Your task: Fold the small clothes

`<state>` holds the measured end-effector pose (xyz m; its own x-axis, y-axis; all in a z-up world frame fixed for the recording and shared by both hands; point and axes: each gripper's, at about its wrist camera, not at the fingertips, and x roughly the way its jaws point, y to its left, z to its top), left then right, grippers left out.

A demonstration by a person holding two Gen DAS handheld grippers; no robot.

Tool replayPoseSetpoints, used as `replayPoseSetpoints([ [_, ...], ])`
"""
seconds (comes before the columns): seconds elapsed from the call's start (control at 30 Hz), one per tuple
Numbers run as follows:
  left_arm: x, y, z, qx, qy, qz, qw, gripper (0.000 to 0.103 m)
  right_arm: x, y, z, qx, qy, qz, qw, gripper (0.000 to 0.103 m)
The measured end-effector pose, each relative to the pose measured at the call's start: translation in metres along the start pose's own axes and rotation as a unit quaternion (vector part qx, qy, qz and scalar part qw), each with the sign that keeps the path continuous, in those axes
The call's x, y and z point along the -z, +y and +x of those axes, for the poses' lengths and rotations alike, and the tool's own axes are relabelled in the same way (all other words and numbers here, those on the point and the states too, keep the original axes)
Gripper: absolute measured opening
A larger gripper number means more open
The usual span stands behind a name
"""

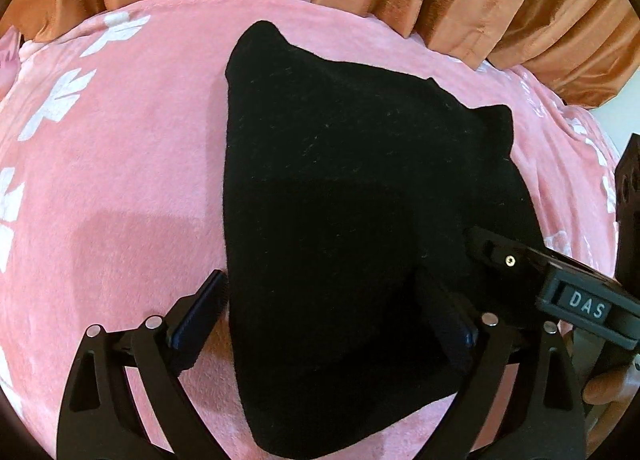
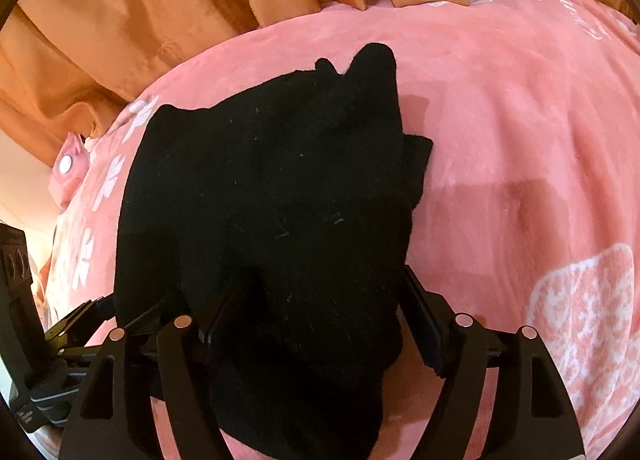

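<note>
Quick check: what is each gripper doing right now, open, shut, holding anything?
Left gripper: open, straddling the black knit garment, not pinching it.
Right gripper: open, also over the garment, nothing held.

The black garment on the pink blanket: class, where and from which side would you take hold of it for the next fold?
Grip the black garment at its near edge, coming from above at the near side. It lies flat in layers on the pink blanket, and that edge already sits between the open jaws of the left gripper and right gripper. The far end, with its small corner points, lies farther off.
</note>
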<state>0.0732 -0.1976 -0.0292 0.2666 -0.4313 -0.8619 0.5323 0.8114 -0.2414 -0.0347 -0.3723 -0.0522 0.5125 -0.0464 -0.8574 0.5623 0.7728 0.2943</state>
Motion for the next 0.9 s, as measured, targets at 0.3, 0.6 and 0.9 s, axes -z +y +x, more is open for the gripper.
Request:
replayPoseSetpoints([
  [0.3, -0.001, -0.002, -0.002, 0.0, -0.01, 0.006, 0.9999, 0.083, -0.003, 0.002, 0.0, -0.002, -0.007, 0.006, 1.0, 0.069],
  [0.6, 0.001, 0.011, -0.024, 0.015, -0.016, -0.023, 0.9995, 0.081, 0.015, -0.008, -0.031, -0.001, -0.027, 0.014, 1.0, 0.053],
  [0.9, 0.005, 0.027, -0.06, -0.004, -0.071, -0.026, 0.9971, 0.081, 0.039, 0.006, -0.059, -0.009, -0.05, -0.027, 0.998, 0.01],
])
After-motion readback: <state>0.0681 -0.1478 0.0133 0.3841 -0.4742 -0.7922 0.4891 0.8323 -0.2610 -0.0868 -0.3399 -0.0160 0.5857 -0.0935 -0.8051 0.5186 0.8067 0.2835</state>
